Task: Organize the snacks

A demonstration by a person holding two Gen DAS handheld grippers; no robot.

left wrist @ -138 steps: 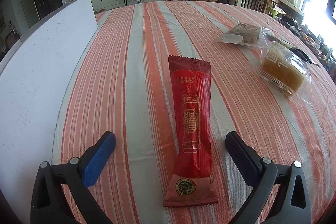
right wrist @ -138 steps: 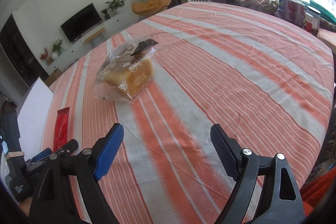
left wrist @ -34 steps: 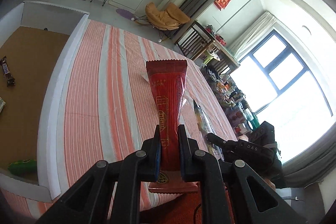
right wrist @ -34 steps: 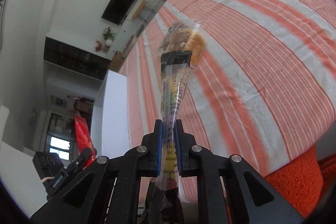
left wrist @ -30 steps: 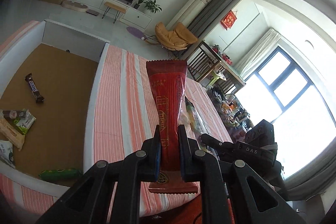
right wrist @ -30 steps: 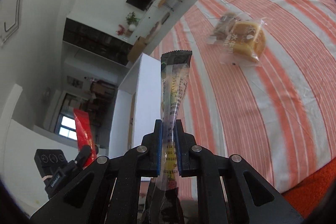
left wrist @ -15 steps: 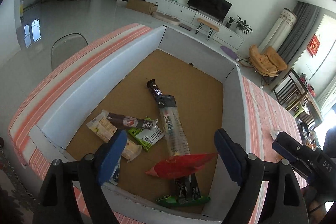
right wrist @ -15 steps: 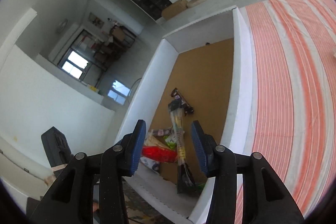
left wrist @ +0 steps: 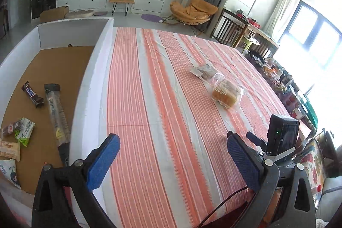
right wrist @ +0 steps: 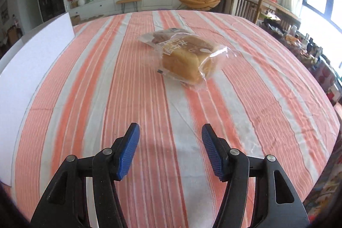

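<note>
Both grippers are hovering over the striped desk (right wrist: 132, 87) with nothing between their fingers. The left gripper (left wrist: 173, 160) is spreading its fingers very wide, and the right gripper (right wrist: 170, 151) is opening its fingers too, about halfway apart.

Two wrapped snacks are lying on the desk, touching each other: a bagged bread loaf (right wrist: 188, 59) nearer the right gripper and a flat clear packet (right wrist: 162, 35) just behind it.

Beside the desk's left edge a white-walled box (left wrist: 89, 87) with a brown floor is sitting, holding the sorted snacks. Six are showing clearly in the left wrist view: one dark chocolate bar (left wrist: 32, 94), one long clear-wrapped stick (left wrist: 56, 112), one small dark packet (left wrist: 10, 127), one green-and-white packet (left wrist: 25, 131), one tan biscuit pack (left wrist: 9, 147) and one white pouch (left wrist: 8, 172). More may be lying hidden behind the left fingers.
</note>
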